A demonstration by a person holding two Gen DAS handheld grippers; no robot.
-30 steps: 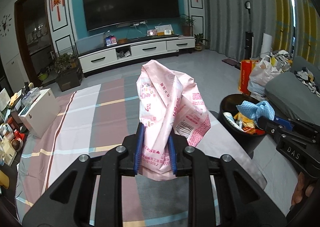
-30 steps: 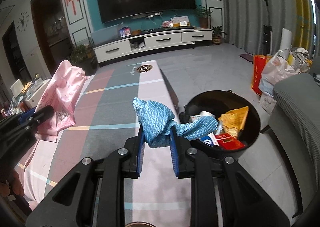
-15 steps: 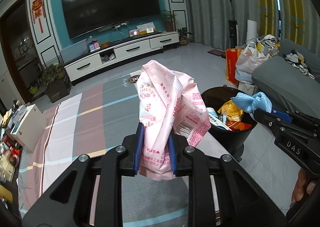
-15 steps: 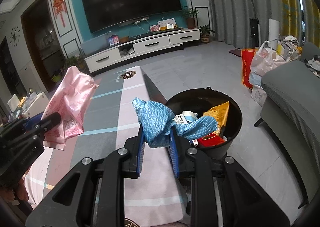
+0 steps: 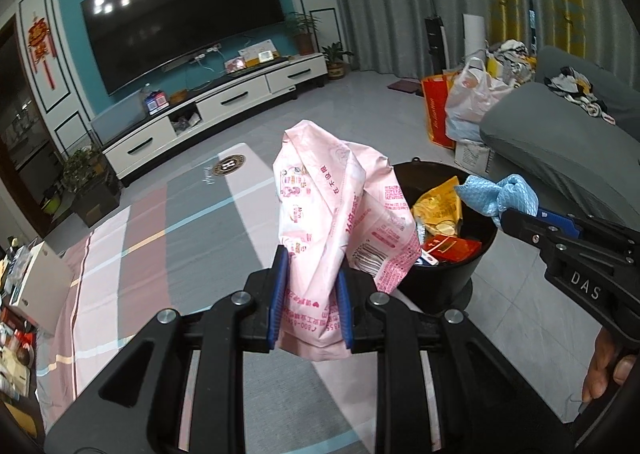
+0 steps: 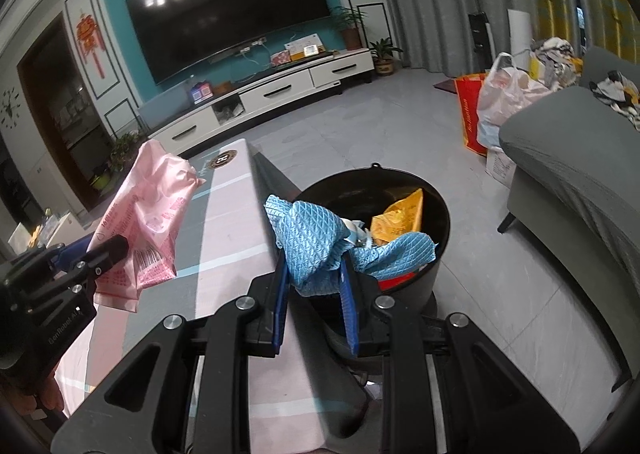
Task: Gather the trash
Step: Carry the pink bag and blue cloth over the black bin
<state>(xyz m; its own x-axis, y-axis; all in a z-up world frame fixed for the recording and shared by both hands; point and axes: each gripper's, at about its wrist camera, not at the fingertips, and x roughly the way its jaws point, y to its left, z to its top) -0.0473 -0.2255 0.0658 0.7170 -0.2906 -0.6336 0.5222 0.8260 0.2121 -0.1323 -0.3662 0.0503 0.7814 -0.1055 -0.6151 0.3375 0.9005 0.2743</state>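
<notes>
Black round bin (image 6: 434,210) stands on the floor just off the bench's (image 5: 192,238) right edge. Contents: a yellow crumpled packet (image 6: 400,220), a red flat pack (image 5: 452,245), some white scraps; the rest of the fill is too dark and jumbled to name.

Left gripper (image 5: 310,306): jaws pinching the lower end of a pink printed plastic bag (image 5: 336,214), which stands up crumpled above the blue pads, over the bench near its right edge. The bag hides the near-left part of the bin in the left view.

Right gripper (image 6: 314,306): jaws pinching a blue waffle-textured cloth (image 6: 320,246); its loose end hangs over the bin's near rim and covers part of the contents.

A person's fingers (image 5: 608,366) are cut off at the frame edge.
</notes>
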